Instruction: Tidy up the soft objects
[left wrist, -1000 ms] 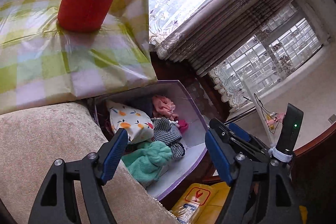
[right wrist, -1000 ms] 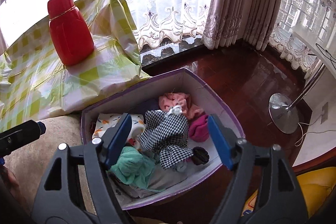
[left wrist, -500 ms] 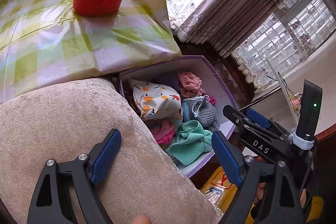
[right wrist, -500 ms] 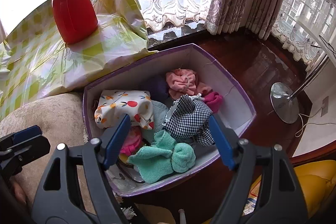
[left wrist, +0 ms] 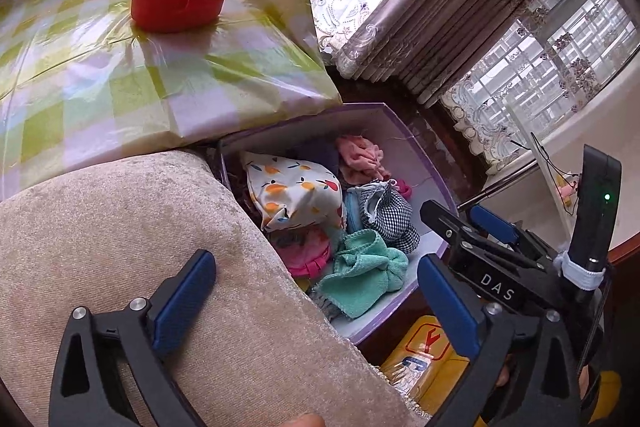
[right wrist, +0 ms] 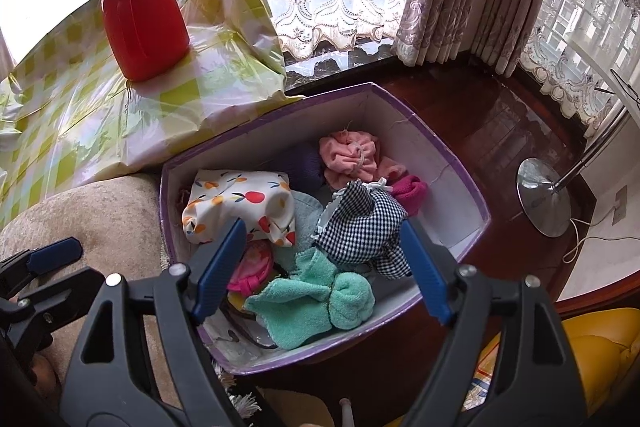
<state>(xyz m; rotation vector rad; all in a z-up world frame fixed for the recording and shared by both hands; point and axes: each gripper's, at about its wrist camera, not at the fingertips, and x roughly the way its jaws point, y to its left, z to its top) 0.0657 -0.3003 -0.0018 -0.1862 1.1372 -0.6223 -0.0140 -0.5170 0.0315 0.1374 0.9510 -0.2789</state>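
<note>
A purple-rimmed box holds soft things: a teal towel, a black-and-white checked cloth, a fruit-print cloth, a pink cloth and a magenta piece. My right gripper hovers open above the box's near side with nothing between its fingers. My left gripper is over the beige cushion beside the box; its jaws are opening and hold nothing. From the left wrist I see the teal towel and the right gripper.
A red flask stands on a table with a green checked cover, right behind the box. A lamp stand's metal base sits on the dark wood floor to the right. A yellow item lies at the lower right. Curtains hang behind.
The left jaws have spread wider and that view has swung over the cushion. The right gripper has come down closer over the box.
</note>
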